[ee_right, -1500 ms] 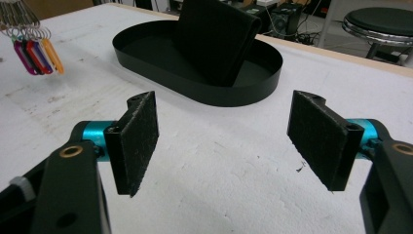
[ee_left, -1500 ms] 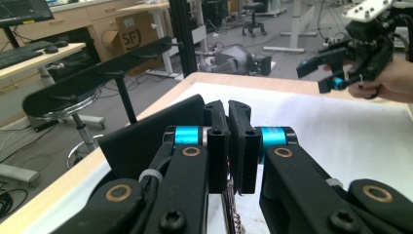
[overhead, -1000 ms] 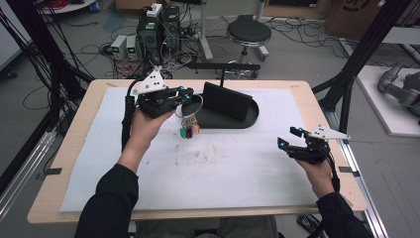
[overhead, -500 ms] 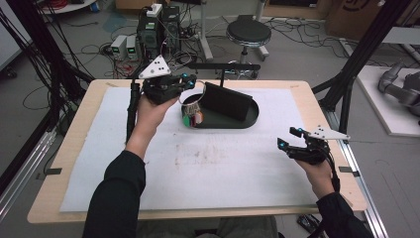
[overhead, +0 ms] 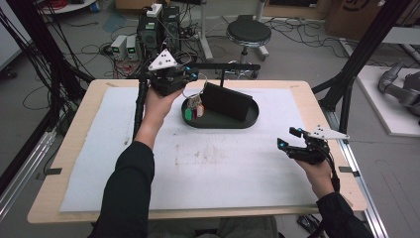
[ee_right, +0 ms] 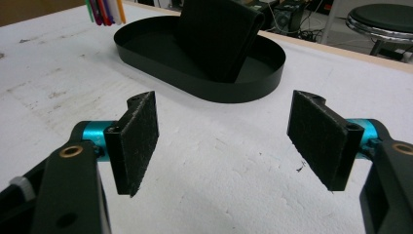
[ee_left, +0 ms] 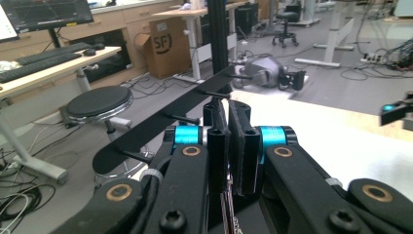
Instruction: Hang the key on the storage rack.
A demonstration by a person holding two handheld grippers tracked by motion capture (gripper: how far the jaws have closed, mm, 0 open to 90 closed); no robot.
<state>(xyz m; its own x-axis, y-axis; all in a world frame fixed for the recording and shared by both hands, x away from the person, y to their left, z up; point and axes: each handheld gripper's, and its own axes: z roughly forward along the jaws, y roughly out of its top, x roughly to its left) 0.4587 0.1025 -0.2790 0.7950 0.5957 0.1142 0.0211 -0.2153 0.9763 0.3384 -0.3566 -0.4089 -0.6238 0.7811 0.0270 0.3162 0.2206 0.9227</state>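
You are working with two grippers, one oval tray, one black block and one bunch of coloured tags on a wire ring. Your left gripper is hanging above the left end of the tray, its jaws pressed together on the thin wire ring; in the left gripper view the left gripper is showing its two pads face to face with almost no gap between them, and a bit of wire is hanging just below them. The bunch of tags is dangling from that ring, directly over the tray's left end; whether its lower tips are touching the tray floor is not clear. In the high view you can count a green tag, a red one and an orange one, packed close, with a pale piece above them. In the right gripper view the bunch of tags is showing green, pink, white and orange strips.

The black tray is lying on the white mat, and the black block is standing upright inside it, just right of the tags.

Your right gripper is resting near the mat's right edge, well apart from the tray, its jaws standing wide apart with nothing between them.
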